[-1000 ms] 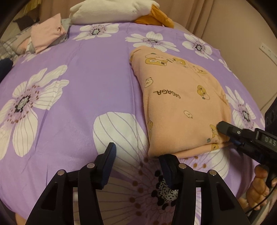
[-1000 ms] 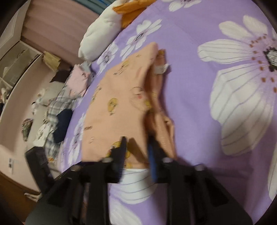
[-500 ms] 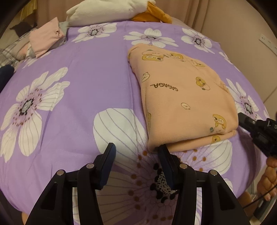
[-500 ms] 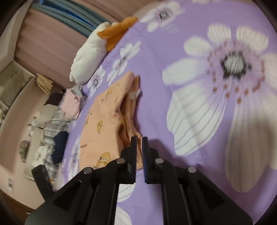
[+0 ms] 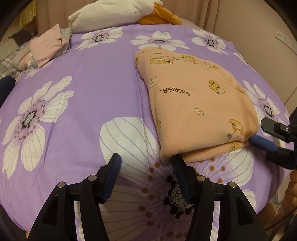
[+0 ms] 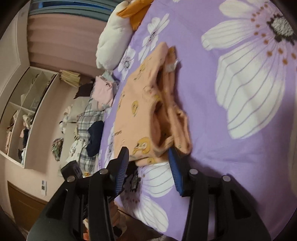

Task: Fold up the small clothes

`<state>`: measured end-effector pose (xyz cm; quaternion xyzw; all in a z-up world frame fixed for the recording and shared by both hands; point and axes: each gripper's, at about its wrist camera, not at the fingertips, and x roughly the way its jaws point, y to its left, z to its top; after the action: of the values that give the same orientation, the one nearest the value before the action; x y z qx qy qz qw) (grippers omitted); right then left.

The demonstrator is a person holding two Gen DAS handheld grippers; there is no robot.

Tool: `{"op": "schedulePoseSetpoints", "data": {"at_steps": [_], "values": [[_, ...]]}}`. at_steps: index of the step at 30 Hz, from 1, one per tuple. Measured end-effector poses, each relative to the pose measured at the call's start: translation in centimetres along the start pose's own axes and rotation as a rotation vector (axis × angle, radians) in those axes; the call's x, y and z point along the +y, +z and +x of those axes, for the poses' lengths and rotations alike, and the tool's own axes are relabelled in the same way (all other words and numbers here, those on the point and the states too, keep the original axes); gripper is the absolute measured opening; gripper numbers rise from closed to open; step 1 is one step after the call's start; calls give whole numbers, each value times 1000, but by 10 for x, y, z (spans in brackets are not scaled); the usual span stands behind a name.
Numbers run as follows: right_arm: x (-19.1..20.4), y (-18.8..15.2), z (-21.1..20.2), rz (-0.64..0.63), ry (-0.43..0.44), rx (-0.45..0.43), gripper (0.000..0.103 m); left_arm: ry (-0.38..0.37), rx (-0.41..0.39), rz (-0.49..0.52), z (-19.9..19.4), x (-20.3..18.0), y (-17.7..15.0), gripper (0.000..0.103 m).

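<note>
A folded peach garment (image 5: pixel 194 103) with cartoon ducks and the word "GAGAGA" lies on the purple flowered bedspread (image 5: pixel 92 96). My left gripper (image 5: pixel 146 168) is open and empty; its right finger sits at the garment's near left corner. My right gripper (image 6: pixel 148 159) is open, its jaws on either side of the garment's near right corner (image 6: pixel 148 146). In the left wrist view the right gripper (image 5: pixel 259 133) comes in from the right, its blue lower finger at the garment's edge.
A white and orange plush (image 5: pixel 118 13) lies at the bed's far end. A folded pink garment (image 5: pixel 48 46) and other clothes sit at the far left. Plaid and dark clothes (image 6: pixel 89 129) and a shelf unit (image 6: pixel 24 111) lie beyond the bed.
My right gripper was shut half a second ago and is now open at the garment's near right corner. The left gripper has stayed open and barely moved.
</note>
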<state>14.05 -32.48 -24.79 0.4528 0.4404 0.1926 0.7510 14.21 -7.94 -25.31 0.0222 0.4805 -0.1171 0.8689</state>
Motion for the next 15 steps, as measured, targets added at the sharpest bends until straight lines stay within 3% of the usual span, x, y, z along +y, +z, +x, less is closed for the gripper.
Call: {"op": "schedulePoseSetpoints", "data": {"at_steps": [3,5,7,10,11,12,13,14,15], "values": [[1,-3,14,33,16,52,45,7,-1,5,0,-1,0,59],[4,-3,18,44,-7,39,42,10,-3,8,0,-2,0,60],[1,-1,16,86,-33,-33,39,10,-5,13,1,-1,0,61],[-1,-2,8,101,9,-160,39,13,-10,13,2,-1,0,63],[-1,-3,10,99,2,-175,37,15,-12,14,2,-2,0,63],[-1,-4,11,94,-36,-192,16,17,-12,12,2,-2,-1,63],[-2,-5,13,89,-80,-207,8,16,-12,8,2,-1,0,63],[-4,-5,14,100,-100,-221,8,16,-10,-3,2,-1,0,63],[-9,-7,12,128,-67,-231,8,20,-7,-16,2,0,1,63]]}}
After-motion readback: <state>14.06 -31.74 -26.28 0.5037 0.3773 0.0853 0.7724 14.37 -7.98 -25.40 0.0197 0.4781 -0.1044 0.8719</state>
